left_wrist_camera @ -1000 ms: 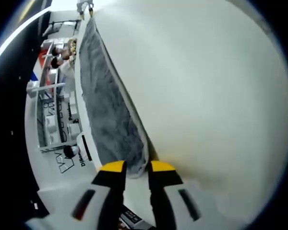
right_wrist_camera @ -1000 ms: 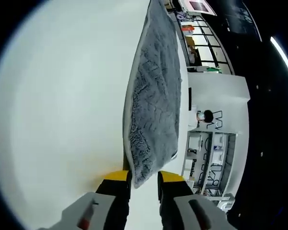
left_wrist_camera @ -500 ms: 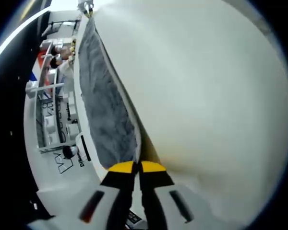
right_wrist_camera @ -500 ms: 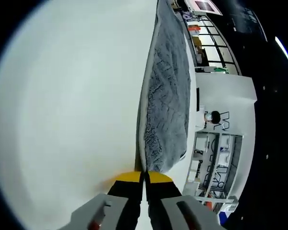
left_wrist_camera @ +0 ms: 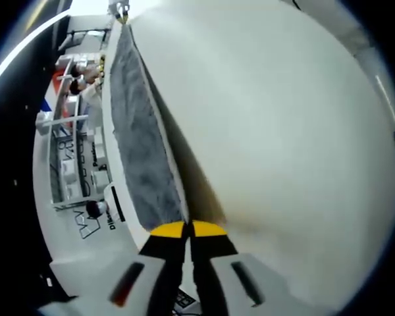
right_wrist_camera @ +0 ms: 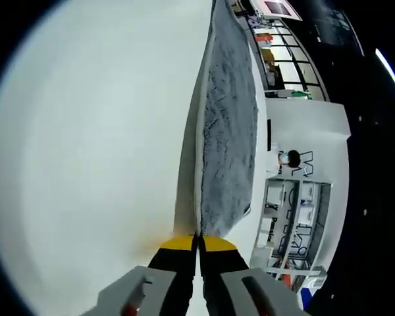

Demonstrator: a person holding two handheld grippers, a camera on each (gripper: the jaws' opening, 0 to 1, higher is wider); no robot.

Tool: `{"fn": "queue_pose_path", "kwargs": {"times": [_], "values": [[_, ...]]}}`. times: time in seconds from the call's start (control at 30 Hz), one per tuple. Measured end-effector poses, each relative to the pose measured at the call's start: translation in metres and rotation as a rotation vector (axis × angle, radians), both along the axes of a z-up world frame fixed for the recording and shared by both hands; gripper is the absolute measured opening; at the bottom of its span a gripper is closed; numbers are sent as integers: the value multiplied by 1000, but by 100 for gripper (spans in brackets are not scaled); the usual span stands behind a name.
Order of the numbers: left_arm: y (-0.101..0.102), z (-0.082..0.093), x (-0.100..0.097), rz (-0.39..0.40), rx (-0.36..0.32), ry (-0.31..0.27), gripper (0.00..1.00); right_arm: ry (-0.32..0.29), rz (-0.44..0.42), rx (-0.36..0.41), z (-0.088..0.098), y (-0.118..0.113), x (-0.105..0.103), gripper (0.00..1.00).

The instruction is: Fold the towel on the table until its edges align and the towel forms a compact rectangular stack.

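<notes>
A grey fluffy towel (left_wrist_camera: 141,145) lies along the edge of the white table (left_wrist_camera: 276,131). In the left gripper view my left gripper (left_wrist_camera: 187,230) is shut on the towel's near corner, and the gripped edge is raised a little off the table, casting a shadow beneath. The other gripper (left_wrist_camera: 121,9) shows small at the towel's far end. In the right gripper view the same towel (right_wrist_camera: 227,125) stretches away from my right gripper (right_wrist_camera: 197,242), which is shut on its near corner, with the edge lifted off the white table (right_wrist_camera: 92,145).
Beyond the table edge a white floor, white shelving racks (left_wrist_camera: 69,158) and a white counter with dark lettering (right_wrist_camera: 303,164) are visible. A person (left_wrist_camera: 85,69) sits by the racks. The broad table surface spreads wide beside the towel.
Both grippers went from open around the towel's corners to shut on them. Since then the gripped edges have risen slightly off the table, widening the shadow beneath.
</notes>
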State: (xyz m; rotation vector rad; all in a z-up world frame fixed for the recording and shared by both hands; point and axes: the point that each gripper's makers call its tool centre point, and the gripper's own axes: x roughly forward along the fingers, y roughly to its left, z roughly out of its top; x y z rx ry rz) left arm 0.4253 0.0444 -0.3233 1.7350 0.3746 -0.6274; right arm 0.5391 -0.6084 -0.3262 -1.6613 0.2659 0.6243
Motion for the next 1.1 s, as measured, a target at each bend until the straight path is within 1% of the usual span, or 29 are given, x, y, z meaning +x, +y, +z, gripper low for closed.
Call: {"fn": "queue_pose_path", "kwargs": {"times": [0.2, 0.23, 0.27, 0.33, 0.4, 0.6, 0.87, 1.03, 1.07, 1.1], "values": [[-1, 5, 0, 4, -25, -22, 3, -8, -7, 19, 8, -2, -12, 2], [0, 16, -9, 4, -26, -27, 3, -10, -9, 23, 10, -2, -15, 2], [0, 20, -12, 6, -29, -30, 3, -10, -11, 29, 11, -3, -17, 2], [6, 23, -20, 9, -37, -36, 3, -10, -13, 36, 13, -3, -21, 2], [1, 29, -22, 13, -42, -43, 3, -8, -13, 38, 14, -3, -24, 2], [1, 31, -21, 25, -69, -61, 3, -2, -12, 49, 19, -1, -34, 2], [3, 34, -17, 34, -77, -85, 3, -11, -5, 65, 27, 0, -33, 2], [5, 37, -13, 41, -84, -104, 4, -36, -4, 80, 39, 0, -24, 2], [7, 41, -14, 43, -82, -110, 4, -40, -4, 84, 41, 1, -22, 2], [12, 49, -17, 45, -84, -115, 4, -44, -5, 91, 44, 1, -18, 2]]}}
